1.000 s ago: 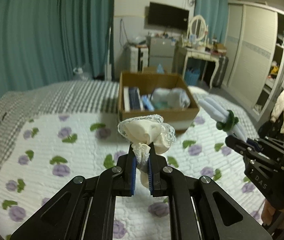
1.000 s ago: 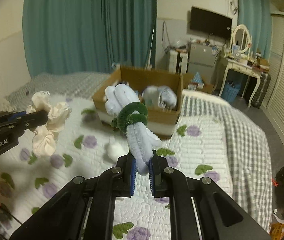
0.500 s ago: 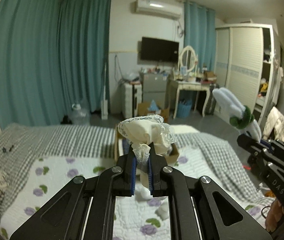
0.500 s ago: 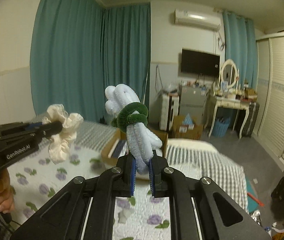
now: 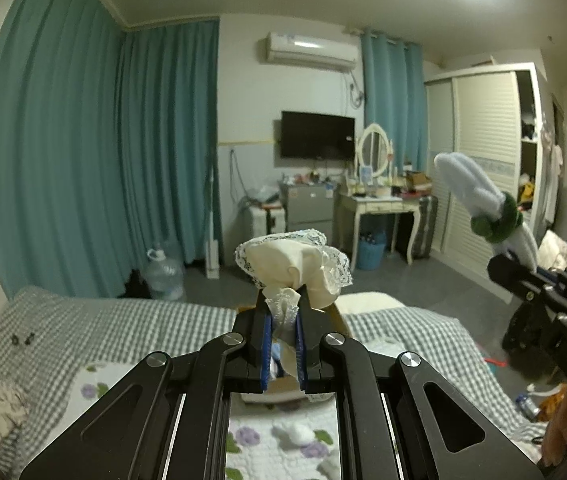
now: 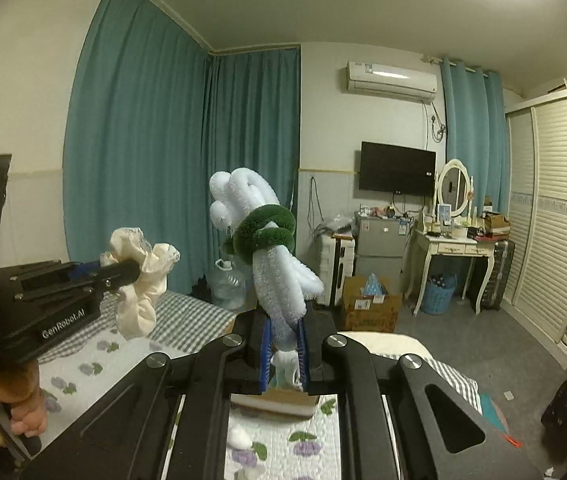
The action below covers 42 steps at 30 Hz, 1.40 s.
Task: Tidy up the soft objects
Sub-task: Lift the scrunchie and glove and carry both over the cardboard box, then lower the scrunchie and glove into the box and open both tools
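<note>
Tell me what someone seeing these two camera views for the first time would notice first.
Front and centre in the left wrist view, the left claw is shut on a cream lace-edged scrunchie. In the right wrist view, the right claw pinches a fluffy white bundle tied with a green band, raised above the bed. Behind both hang tall teal curtains.

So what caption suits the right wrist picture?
Right gripper holds white fuzzy bundle; left gripper holds cream scrunchie.

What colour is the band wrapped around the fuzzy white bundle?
Dark green band; clearest in the right wrist view.
</note>
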Tool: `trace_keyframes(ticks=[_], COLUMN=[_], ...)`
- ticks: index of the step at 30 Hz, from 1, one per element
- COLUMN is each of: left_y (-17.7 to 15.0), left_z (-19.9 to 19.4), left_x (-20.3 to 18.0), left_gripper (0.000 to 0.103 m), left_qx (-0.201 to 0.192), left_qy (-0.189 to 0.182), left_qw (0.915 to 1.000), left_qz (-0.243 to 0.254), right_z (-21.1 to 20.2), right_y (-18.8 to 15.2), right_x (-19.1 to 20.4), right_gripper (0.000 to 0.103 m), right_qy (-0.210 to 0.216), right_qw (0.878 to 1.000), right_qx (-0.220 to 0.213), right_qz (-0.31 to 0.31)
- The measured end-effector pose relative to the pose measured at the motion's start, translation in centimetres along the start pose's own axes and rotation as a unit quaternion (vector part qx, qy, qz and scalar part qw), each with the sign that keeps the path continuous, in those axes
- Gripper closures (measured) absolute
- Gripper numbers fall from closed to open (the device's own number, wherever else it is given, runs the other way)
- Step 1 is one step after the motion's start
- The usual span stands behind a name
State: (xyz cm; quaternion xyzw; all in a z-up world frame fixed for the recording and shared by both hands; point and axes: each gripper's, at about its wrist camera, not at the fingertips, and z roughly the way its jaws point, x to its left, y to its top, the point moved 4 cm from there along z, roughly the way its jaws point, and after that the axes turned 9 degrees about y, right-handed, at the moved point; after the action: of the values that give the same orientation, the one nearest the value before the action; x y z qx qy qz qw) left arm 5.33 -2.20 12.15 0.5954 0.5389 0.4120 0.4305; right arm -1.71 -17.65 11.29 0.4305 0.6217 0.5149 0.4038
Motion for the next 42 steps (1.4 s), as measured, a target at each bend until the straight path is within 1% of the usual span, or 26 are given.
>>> trace_keyframes(ticks=[8, 11, 14, 18, 21, 25, 30, 37, 42], left_y=[1.3, 1.8, 1.8, 1.5, 0.5, -1.4, -4.9, -9.5, -11.9], left_z=[3.6, 5.2, 6.6, 9.2, 11.5, 15.0, 19.1, 24.2, 27.0], left_x=[0.1, -0.3, -0.6, -0.7, -1.1, -1.3, -1.9, -2.5, -3.1], left_gripper=[0.094, 0.094, 0.094, 0.094, 0.094, 0.094, 0.094, 0.094, 0.094], left_qx=[-0.005, -0.01, -0.013, -0.005, 0.008, 0.035, 0.079, 0.138, 0.175], left_qy=[-0.002, -0.001, 0.001, -0.002, 0.0, 0.006, 0.009, 0.018, 0.019], left_qw=[1.0, 1.0, 0.9999, 1.0, 0.9999, 0.9993, 0.9966, 0.9898, 0.9838], left_qz=[-0.001, 0.0, 0.004, 0.007, 0.009, 0.013, 0.022, 0.028, 0.036], right_z=[3.3, 4.8, 6.7, 10.0, 12.3, 15.6, 20.0, 25.3, 28.3], right_y=[1.2, 1.2, 1.0, 0.3, -0.5, -2.6, -6.6, -12.7, -16.7], right_x=[-1.1, -1.1, -2.2, -2.4, -2.8, -3.8, -5.0, -5.7, -6.6], right_gripper=[0.093, 0.093, 0.093, 0.093, 0.093, 0.093, 0.093, 0.093, 0.093], right_qy=[-0.009, -0.015, -0.017, -0.02, -0.017, -0.019, -0.021, -0.015, -0.011], right_qw=[1.0, 1.0, 1.0, 1.0, 0.999, 0.999, 0.995, 0.985, 0.977], right_qx=[-0.007, -0.007, -0.005, 0.009, 0.022, 0.046, 0.095, 0.17, 0.215], right_qz=[-0.004, -0.007, -0.007, -0.019, -0.015, -0.006, -0.001, -0.007, -0.006])
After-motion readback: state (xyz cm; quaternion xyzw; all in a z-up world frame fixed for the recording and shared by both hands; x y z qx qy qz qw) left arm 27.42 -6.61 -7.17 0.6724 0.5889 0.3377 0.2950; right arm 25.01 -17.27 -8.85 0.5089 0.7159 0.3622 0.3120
